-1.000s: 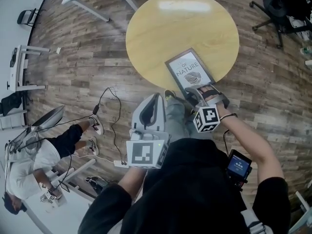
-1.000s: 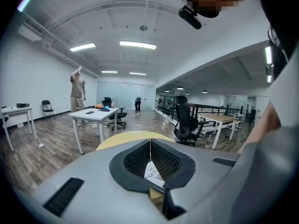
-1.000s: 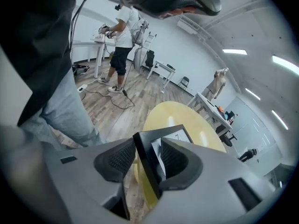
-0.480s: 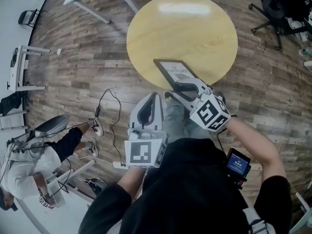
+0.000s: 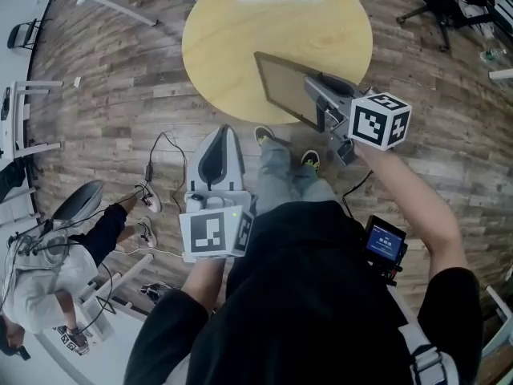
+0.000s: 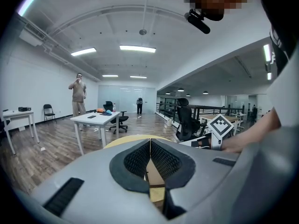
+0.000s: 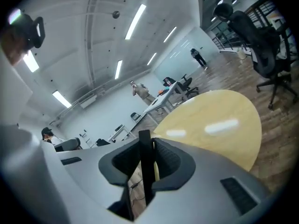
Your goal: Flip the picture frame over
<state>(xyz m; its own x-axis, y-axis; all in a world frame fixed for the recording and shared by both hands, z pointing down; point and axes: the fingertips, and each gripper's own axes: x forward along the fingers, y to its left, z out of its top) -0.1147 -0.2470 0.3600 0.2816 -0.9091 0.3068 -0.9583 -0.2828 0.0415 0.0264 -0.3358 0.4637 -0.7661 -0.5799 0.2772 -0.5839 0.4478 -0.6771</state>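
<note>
The right gripper was clamped on the picture frame. Its jaws had just been closing, and in the right gripper view the frame's dark edge stood upright between the pads, which pressed on both of its sides. The right hand was rolled over so the marker cube sat uppermost. The forearm reached forward and to the right from the body, with a small screen device strapped near the elbow. The frame was held tilted up on one edge above the near rim of the round yellow table, with a plain brownish face toward the head camera.

The left gripper had its jaws together with nothing between them. It was held close in front of the torso, pointing forward over the wooden floor, well short of the table.
</note>
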